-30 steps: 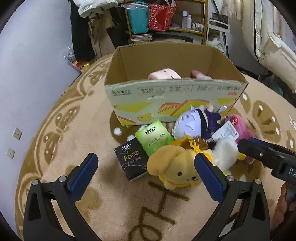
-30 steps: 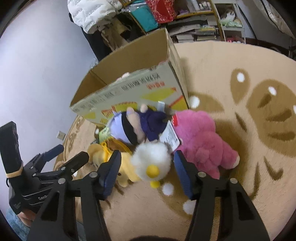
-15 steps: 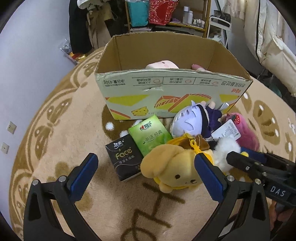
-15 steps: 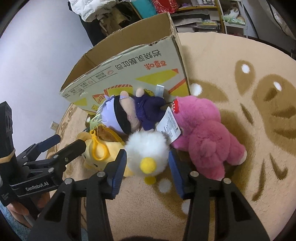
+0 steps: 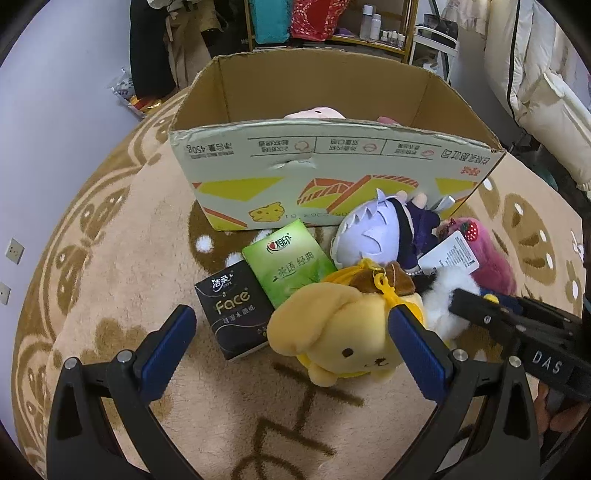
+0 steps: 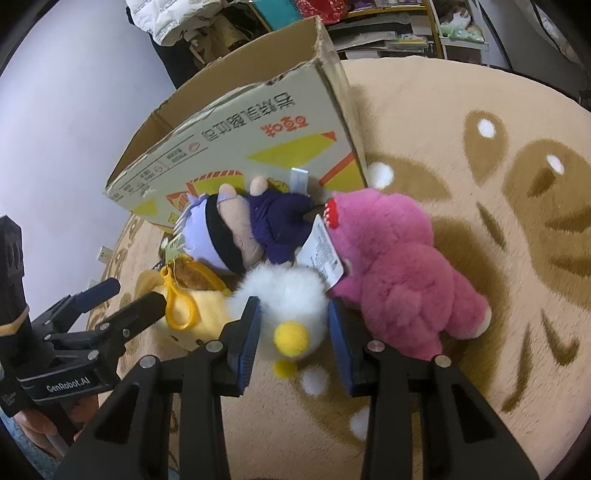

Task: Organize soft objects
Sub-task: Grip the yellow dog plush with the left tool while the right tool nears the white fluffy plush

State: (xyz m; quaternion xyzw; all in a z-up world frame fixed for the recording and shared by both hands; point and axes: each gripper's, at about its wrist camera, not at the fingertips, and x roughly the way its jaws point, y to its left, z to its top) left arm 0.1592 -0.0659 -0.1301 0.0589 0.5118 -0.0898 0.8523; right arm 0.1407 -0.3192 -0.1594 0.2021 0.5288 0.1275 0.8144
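A cardboard box [image 5: 332,177] stands open on the rug, with pink plush showing inside. In front of it lie a yellow dog plush [image 5: 343,332], a purple-haired doll [image 5: 373,236], a pink plush [image 6: 399,273] and a white fluffy chick plush [image 6: 288,299]. My right gripper [image 6: 293,332] has its blue pads on both sides of the white chick and is shut on it; it also shows in the left wrist view [image 5: 491,314]. My left gripper [image 5: 291,343] is open, with the yellow dog between its fingers, not touching.
A black tissue pack [image 5: 232,302] and a green tissue pack [image 5: 291,266] lie left of the plush pile. The round beige rug [image 5: 110,258] spreads around. Shelves [image 5: 332,22] and hanging coats [image 5: 535,74] stand behind the box.
My right gripper has closed in on the white chick plush, jaws narrowing onto it. My left gripper has moved a little closer to the box and stays open.
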